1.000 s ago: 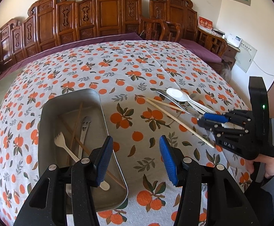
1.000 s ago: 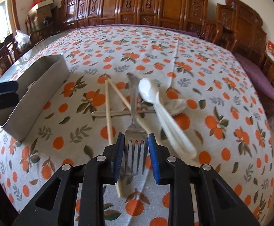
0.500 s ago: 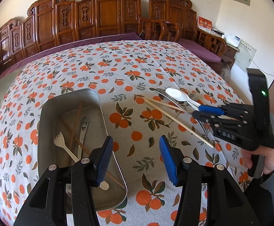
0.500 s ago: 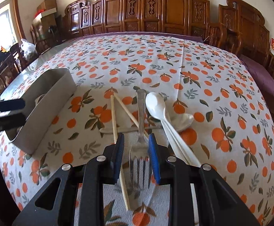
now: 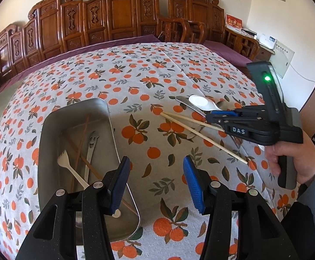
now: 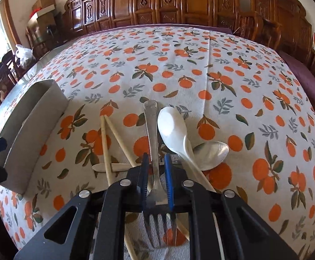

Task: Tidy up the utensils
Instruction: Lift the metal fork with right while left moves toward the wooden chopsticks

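Metal fork (image 6: 155,151) lay on the desk (image 6: 200,65) pile, right tool (image 6: 155,158) closing astride its handle to lift it; left tool (image 5: 155,182) waited apart, empty, beside tray (image 5: 49,130).

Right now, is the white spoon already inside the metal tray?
No, the white spoon lies on the tablecloth beside the metal fork, well apart from the metal tray.

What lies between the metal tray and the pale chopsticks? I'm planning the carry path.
Only bare orange-print tablecloth separates the metal tray from the pale chopsticks; the left wrist view shows that best.
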The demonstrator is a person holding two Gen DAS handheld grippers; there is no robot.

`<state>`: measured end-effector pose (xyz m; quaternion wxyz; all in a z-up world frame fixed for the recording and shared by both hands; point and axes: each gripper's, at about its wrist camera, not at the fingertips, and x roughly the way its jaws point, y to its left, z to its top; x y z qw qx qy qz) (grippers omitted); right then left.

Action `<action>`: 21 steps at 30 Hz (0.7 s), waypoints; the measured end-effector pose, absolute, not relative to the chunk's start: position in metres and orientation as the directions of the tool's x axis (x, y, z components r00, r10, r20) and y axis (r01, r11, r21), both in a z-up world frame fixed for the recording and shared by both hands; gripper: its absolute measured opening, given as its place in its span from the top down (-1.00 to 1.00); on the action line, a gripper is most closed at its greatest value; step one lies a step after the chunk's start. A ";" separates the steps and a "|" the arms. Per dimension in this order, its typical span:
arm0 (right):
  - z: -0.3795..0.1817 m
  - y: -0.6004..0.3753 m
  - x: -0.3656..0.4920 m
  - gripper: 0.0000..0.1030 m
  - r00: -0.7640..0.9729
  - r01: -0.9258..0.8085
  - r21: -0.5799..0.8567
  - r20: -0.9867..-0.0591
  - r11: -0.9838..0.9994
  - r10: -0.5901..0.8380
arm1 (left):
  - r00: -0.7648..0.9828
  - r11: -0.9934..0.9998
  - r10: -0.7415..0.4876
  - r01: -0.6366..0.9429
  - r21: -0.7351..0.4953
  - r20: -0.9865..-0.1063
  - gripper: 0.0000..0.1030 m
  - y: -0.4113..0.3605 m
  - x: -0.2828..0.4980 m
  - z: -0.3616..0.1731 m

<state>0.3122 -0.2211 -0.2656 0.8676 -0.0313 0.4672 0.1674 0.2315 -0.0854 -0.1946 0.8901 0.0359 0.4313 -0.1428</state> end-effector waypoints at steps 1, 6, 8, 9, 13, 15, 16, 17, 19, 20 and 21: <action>-0.266 -0.219 0.313 0.72 0.508 -0.325 0.095 -0.822 0.941 0.259 | 0.586 0.957 -0.223 0.285 -0.060 -0.779 0.06 -0.086 0.232 -0.195; -0.267 -0.207 0.318 0.72 0.514 -0.354 0.035 -0.828 0.935 0.225 | 0.579 0.956 -0.221 0.287 -0.057 -0.785 0.06 -0.089 0.232 -0.198; -0.266 -0.206 0.318 0.71 0.506 -0.356 0.038 -0.832 0.934 0.227 | 0.577 0.956 -0.220 0.287 -0.057 -0.787 0.06 -0.090 0.232 -0.199; -0.267 -0.206 0.319 0.71 0.504 -0.357 0.041 -0.833 0.933 0.229 | 0.576 0.956 -0.220 0.288 -0.056 -0.787 0.06 -0.091 0.232 -0.199; -0.267 -0.202 0.334 0.71 0.502 -0.352 0.053 -0.832 0.935 0.236 | 0.574 0.956 -0.214 0.289 -0.050 -0.790 0.06 -0.095 0.232 -0.201; -0.267 -0.199 0.338 0.71 0.501 -0.358 0.045 -0.833 0.932 0.233 | 0.574 0.956 -0.215 0.288 -0.052 -0.790 0.06 -0.095 0.232 -0.201; -0.267 -0.198 0.340 0.71 0.500 -0.362 0.040 -0.835 0.931 0.230 | 0.573 0.956 -0.217 0.289 -0.053 -0.790 0.06 -0.096 0.232 -0.201; -0.267 -0.197 0.341 0.74 0.497 -0.360 0.040 -0.837 0.932 0.228 | 0.573 0.955 -0.217 0.291 -0.051 -0.790 0.06 -0.097 0.231 -0.201; -0.267 -0.197 0.343 0.77 0.495 -0.359 0.039 -0.839 0.932 0.226 | 0.572 0.954 -0.215 0.296 -0.045 -0.792 0.06 -0.099 0.232 -0.203; -0.267 -0.197 0.342 0.78 0.492 -0.364 0.040 -0.840 0.931 0.229 | 0.571 0.954 -0.213 0.296 -0.044 -0.793 0.06 -0.100 0.232 -0.203; -0.266 -0.198 0.342 0.79 0.487 -0.367 0.051 -0.840 0.929 0.239 | 0.570 0.954 -0.213 0.296 -0.044 -0.794 0.06 -0.102 0.232 -0.203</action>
